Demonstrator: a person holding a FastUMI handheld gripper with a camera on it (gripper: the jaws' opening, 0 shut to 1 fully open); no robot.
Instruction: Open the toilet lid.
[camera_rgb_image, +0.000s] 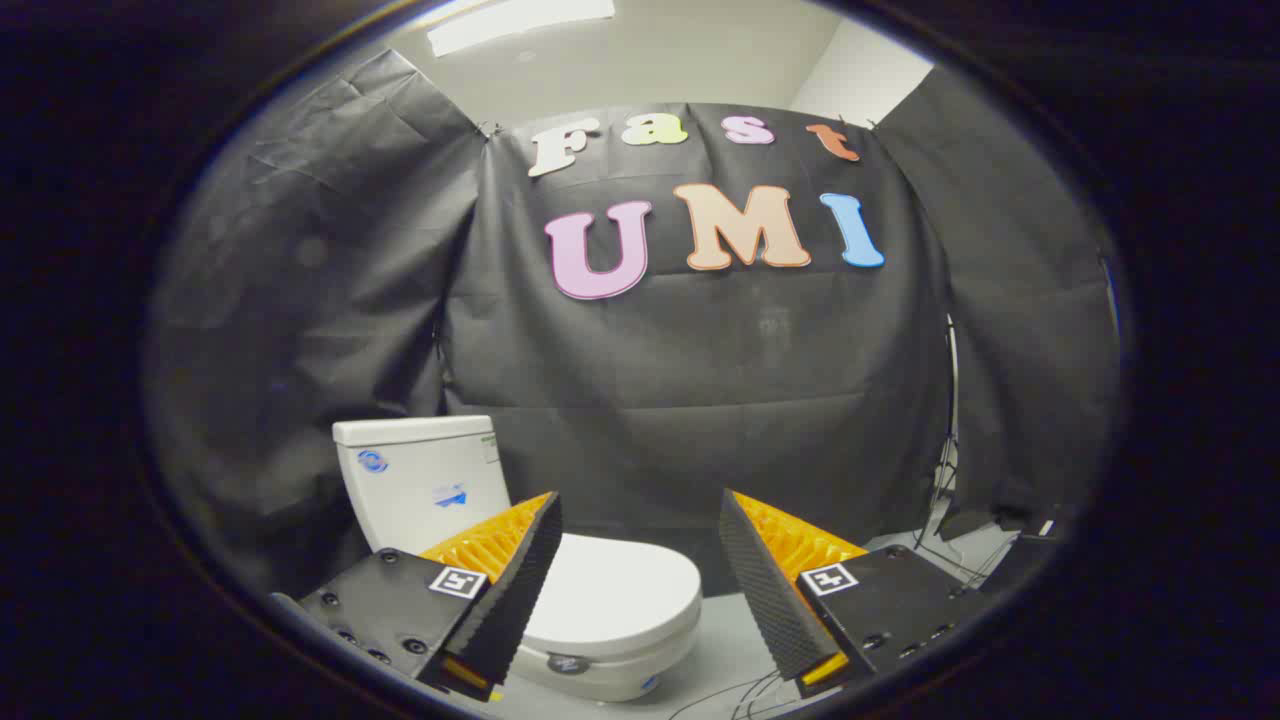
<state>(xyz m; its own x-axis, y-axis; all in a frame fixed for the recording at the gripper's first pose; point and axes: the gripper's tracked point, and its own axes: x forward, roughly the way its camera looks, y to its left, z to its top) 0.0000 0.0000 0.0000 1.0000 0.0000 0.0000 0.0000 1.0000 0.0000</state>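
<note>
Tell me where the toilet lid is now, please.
In the gripper view the toilet lid lies closed on the bowl, in front of the white tank, ahead of the open gripper and toward its left finger.

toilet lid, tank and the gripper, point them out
toilet lid (615, 590), gripper view, closed lid's flat top
tank (425, 480), gripper view, front wall
gripper (640, 510), gripper view, open gap midway between fingertips

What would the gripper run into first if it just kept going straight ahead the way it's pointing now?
Probably the black cloth wall. The open gripper aims above and to the side of the toilet's closed lid, which lies low between the fingers, though depth is hard to judge.
</note>
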